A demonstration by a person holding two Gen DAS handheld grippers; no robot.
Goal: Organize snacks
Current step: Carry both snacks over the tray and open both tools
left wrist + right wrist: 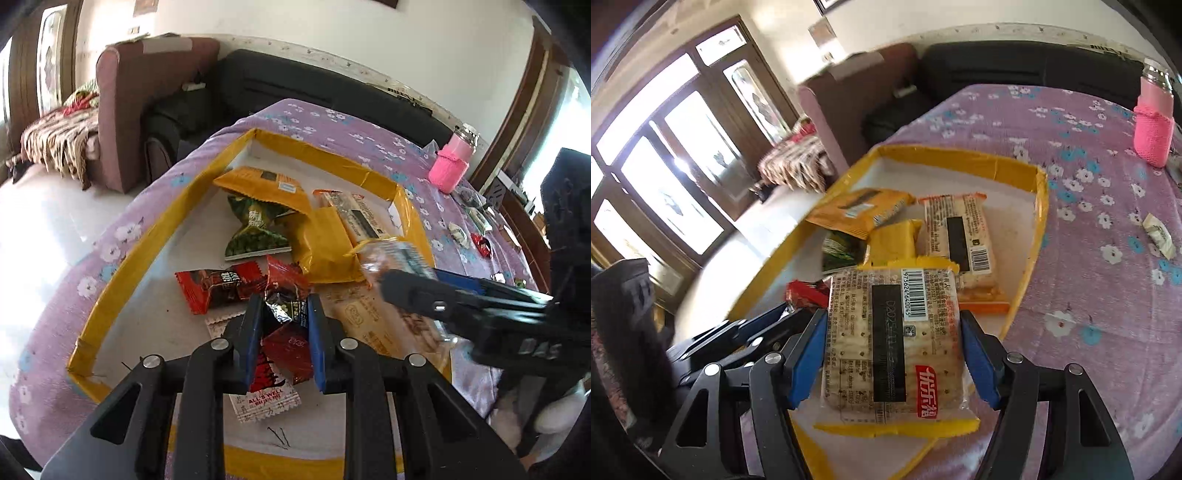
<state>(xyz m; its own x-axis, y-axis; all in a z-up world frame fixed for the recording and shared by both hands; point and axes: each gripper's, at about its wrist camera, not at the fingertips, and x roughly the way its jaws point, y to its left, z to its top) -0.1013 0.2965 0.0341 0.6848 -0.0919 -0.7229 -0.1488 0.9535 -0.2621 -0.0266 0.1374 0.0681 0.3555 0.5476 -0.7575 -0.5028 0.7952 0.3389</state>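
Snack packets [258, 229] crowd the tray [147, 236] middle; bare floor lies toward its 10 o'clock corner, and open cloth [1089, 221] at 3 o'clock.

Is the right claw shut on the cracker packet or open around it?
Shut on it: the right claw has both blue pads against the cracker packet, held above the yellow-edged tray.

Two wrist fisheyes, each steeply downward along its jaws, close above the shared yellow-rimmed tray [122, 258] [1039, 221].
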